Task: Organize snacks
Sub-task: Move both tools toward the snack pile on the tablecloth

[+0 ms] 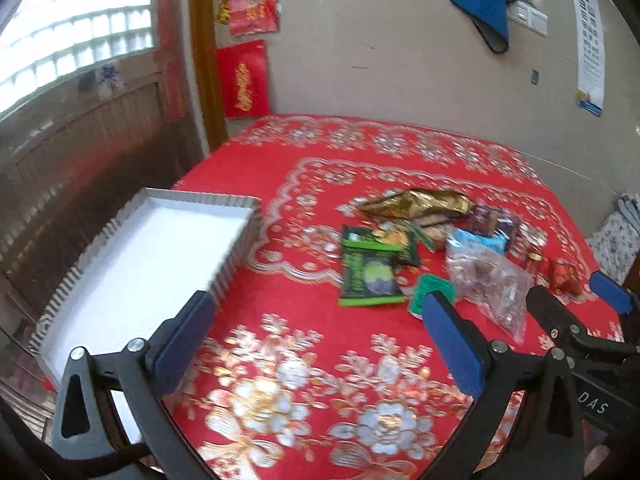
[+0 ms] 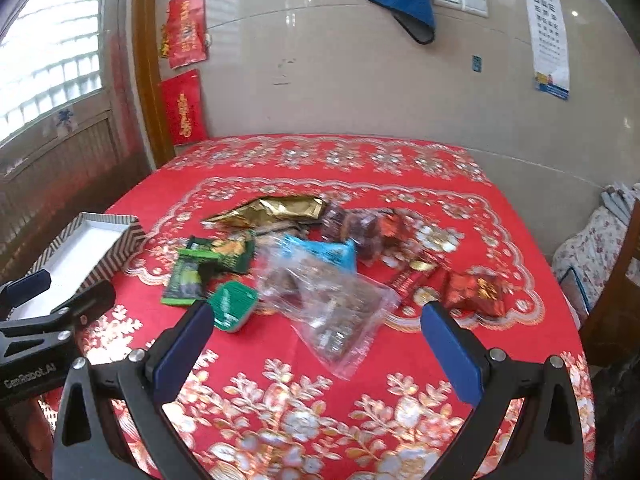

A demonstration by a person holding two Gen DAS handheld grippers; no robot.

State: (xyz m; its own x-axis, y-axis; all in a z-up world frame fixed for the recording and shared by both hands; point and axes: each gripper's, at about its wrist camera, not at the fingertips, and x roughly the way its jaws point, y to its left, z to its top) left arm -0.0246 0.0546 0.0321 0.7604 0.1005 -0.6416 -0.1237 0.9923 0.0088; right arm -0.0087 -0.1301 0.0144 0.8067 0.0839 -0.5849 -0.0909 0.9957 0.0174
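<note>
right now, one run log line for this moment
phase: start | left gripper: open | right gripper: open | tray: no snacks | snack pile: on tablecloth

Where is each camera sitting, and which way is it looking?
Left wrist: on the left gripper, facing the red flowered tablecloth and white ridged tray; its blue-padded fingers show.
Right wrist: on the right gripper, facing the clear plastic snack bag; own fingers show.
Shared: the tray, the bag, the other gripper.
</note>
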